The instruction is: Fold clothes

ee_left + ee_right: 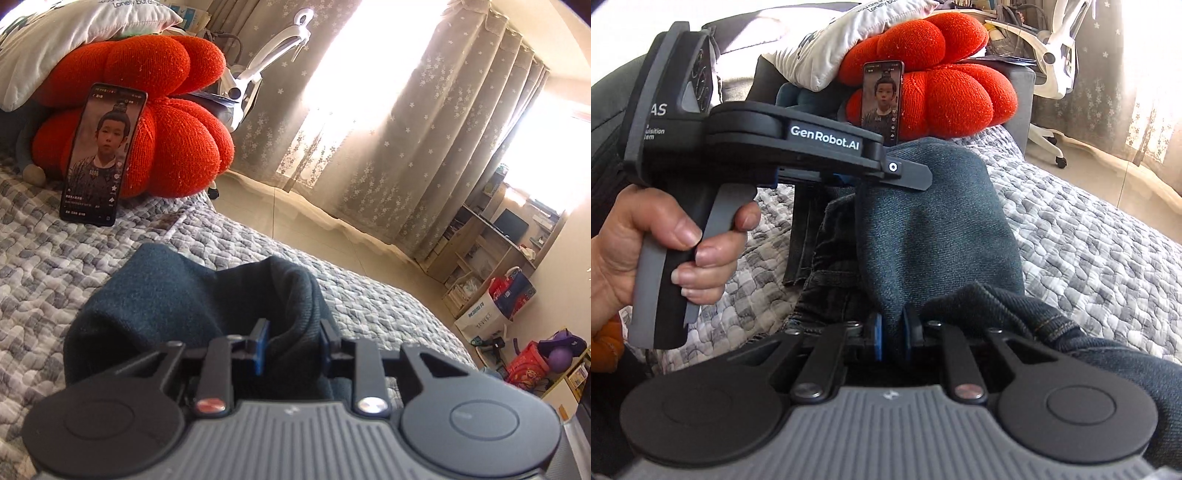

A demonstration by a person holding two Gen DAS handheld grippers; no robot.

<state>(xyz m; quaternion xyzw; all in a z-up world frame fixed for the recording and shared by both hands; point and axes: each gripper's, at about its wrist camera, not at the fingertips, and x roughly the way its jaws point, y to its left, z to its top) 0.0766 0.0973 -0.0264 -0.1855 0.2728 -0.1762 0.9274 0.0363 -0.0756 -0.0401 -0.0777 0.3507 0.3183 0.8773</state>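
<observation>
Dark blue jeans (166, 295) lie bunched on the grey patterned quilt (44, 266). My left gripper (292, 341) is shut on a thick fold of the denim, which fills the gap between its blue pads. In the right wrist view the jeans (931, 229) run away from me, lighter inner side up. My right gripper (893, 338) is shut on a narrow pinch of that cloth near the hem. A person's hand (665, 251) holds the left gripper's handle at the left, and its fingers (849, 181) reach onto the far part of the jeans.
A phone (103, 155) with a video playing leans against a red pumpkin cushion (166, 122) under a white pillow (74, 33). The bed's edge (369, 280) drops to the floor on the right. Curtains, a white chair (1052, 55) and cluttered shelves stand beyond.
</observation>
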